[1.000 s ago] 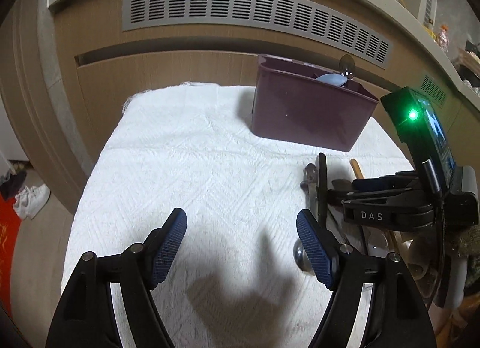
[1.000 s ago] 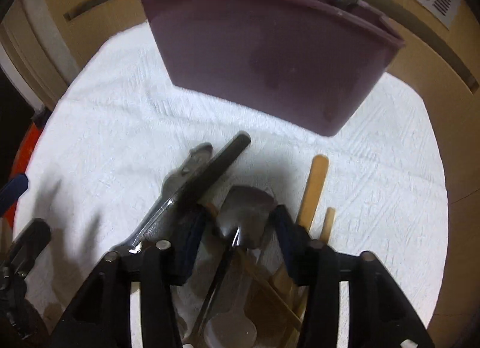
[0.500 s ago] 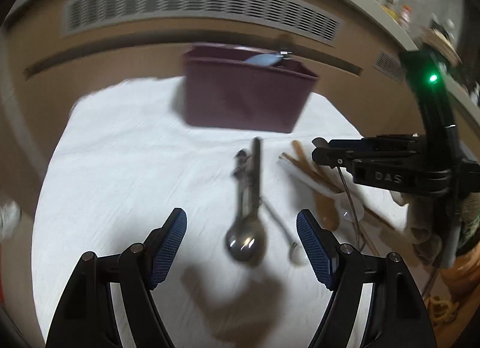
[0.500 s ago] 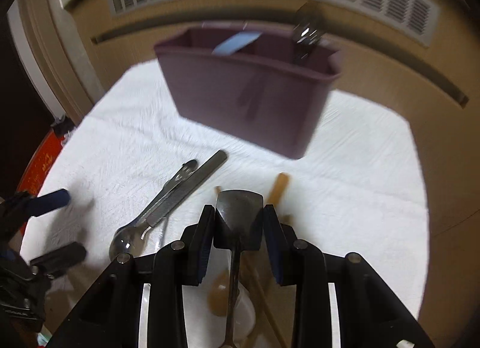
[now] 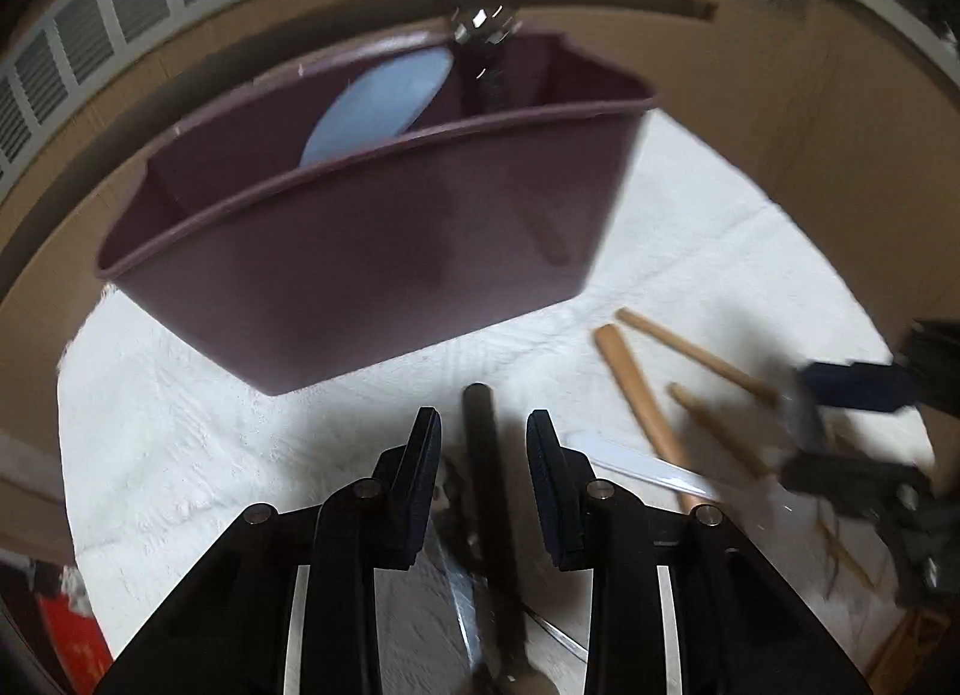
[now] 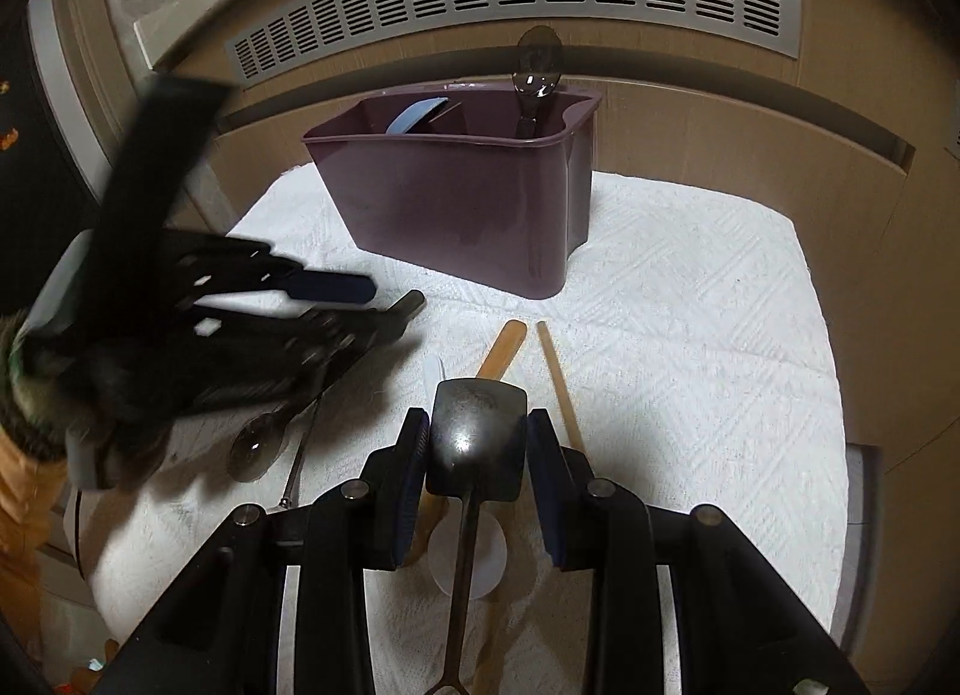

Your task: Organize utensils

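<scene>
Utensils are split between the maroon caddy at the far side of the white towel and a loose pile on the near part. Left wrist view is smeared, so the stuff lying right of that gripper is mostly streaks: a couple of wooden handles and a pale flat piece, can't say what. Handle ends in the pile run under the grippers and get cut off.

Caddy has a divider, with a pale blue flat thing leaning in the left compartment and a shiny metal spoon standing bowl-up in the far right corner (only bits poke above the rim).

Right gripper has its pads clamped on the sides of a dark metal turner head, handle running back toward the camera, held above a white round piece on the towel. Left gripper is narrowing, with a black handle lying between the fingers; gaps show on both sides, so not touching. In the right view it's a dark blur left of the pile, with another spoon on the towel below it.
</scene>
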{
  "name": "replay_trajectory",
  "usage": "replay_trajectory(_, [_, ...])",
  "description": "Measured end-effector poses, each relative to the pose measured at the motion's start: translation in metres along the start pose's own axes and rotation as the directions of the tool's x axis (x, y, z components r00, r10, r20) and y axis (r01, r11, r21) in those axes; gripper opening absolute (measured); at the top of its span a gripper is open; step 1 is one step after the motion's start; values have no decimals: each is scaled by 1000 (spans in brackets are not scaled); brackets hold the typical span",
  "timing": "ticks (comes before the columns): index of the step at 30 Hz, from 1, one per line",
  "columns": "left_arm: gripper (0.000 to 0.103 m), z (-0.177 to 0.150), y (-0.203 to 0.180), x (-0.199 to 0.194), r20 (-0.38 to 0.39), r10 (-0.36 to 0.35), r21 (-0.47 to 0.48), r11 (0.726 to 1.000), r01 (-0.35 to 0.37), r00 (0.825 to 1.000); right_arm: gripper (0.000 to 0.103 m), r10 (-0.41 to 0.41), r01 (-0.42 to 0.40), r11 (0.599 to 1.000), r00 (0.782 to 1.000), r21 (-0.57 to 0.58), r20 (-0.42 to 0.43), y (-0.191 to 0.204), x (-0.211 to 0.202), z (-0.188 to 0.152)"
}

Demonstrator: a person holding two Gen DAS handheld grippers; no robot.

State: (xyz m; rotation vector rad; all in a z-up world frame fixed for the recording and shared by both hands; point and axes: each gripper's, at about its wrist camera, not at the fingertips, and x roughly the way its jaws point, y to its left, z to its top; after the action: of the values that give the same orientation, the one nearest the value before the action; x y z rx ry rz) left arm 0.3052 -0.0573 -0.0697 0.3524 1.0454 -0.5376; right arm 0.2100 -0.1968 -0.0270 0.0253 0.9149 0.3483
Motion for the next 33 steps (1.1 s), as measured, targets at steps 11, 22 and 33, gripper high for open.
replay_trajectory(11, [23,-1,7,15,-52,-28,-53,998,25,998,30,22,-22,1000,1000,17,-6,-3,5,0])
replay_trajectory(22, [12,-64,21,-73,228,69,-220,975,-17,971,30,0,0,1000,1000,-30,24,20,-20,3])
replay_trajectory(33, [12,-100,22,-169,462,106,-317,947,53,881,29,-18,28,993,995,-111,94,63,-54,5])
